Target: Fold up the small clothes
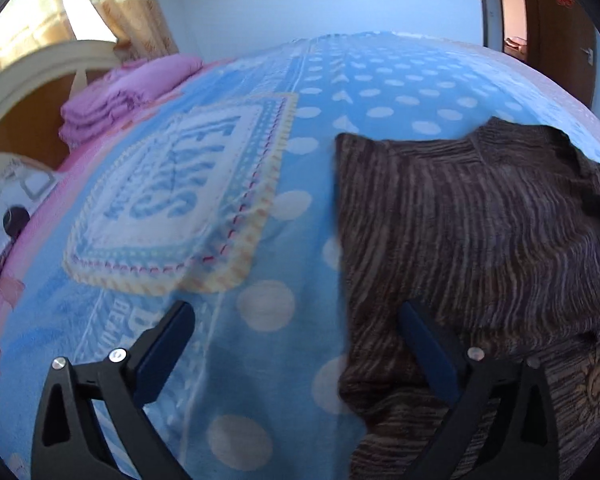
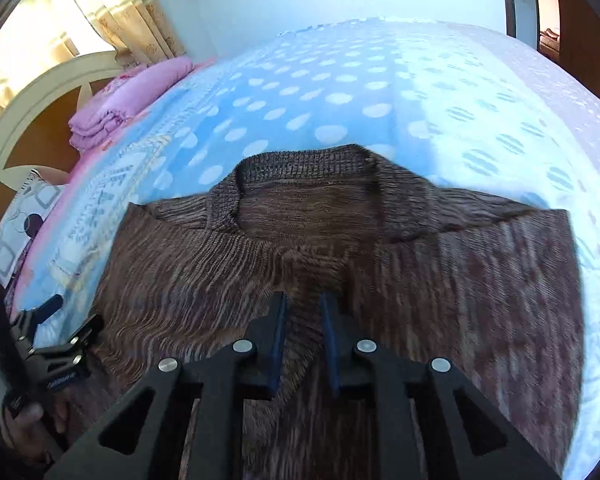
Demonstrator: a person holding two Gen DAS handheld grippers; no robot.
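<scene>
Right now the brown knitted sweater (image 2: pixel 340 240) lies flat on the bed's blue dotted blanket (image 2: pixel 300 88), its hem cut off below. My left gripper (image 1: pixel 296 316) gapes wide, empty, straddling the sweater's edge; my right gripper (image 2: pixel 303 300) is nearly closed, gripping nothing I can make out.

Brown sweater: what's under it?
The brown sweater lies flat on the blue polka-dot blanket, which shows on all visible sides. Whatever lies directly beneath the knit is covered.
</scene>
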